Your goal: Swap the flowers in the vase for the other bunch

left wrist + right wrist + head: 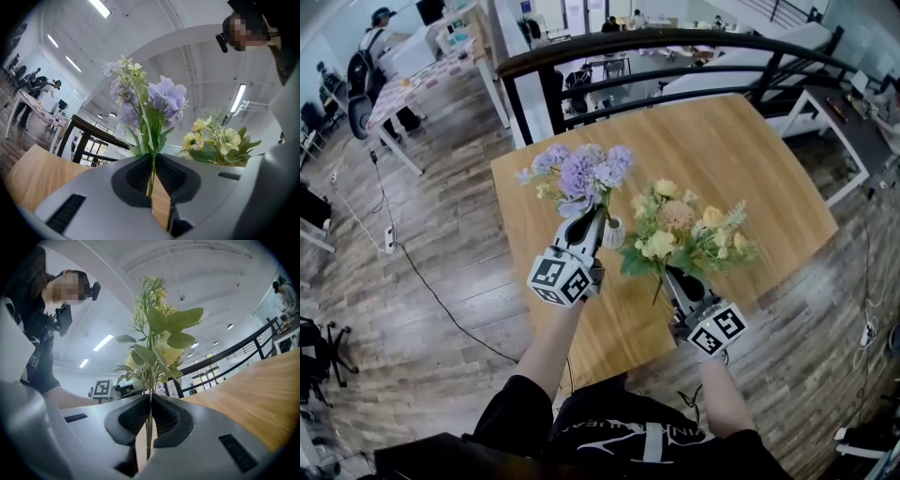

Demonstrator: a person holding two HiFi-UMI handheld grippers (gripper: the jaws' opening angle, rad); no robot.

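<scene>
My left gripper (585,225) is shut on the stems of the purple flower bunch (580,172), which stands upright above the wooden table (759,178). In the left gripper view the thin green stems (151,172) are pinched between the pads and the purple flowers (161,98) rise above them. The small white vase (614,233) stands just right of that gripper's tip; whether the stem ends are still inside it is hidden. My right gripper (676,276) is shut on the stems of the yellow bunch (682,232), held upright to the right of the vase. The yellow bunch (158,331) fills the right gripper view.
The table's near edge (609,370) lies just in front of the person's legs. A black railing (675,42) runs behind the table's far side. A cable (431,291) trails over the wood floor at the left. People sit at a far table (403,89).
</scene>
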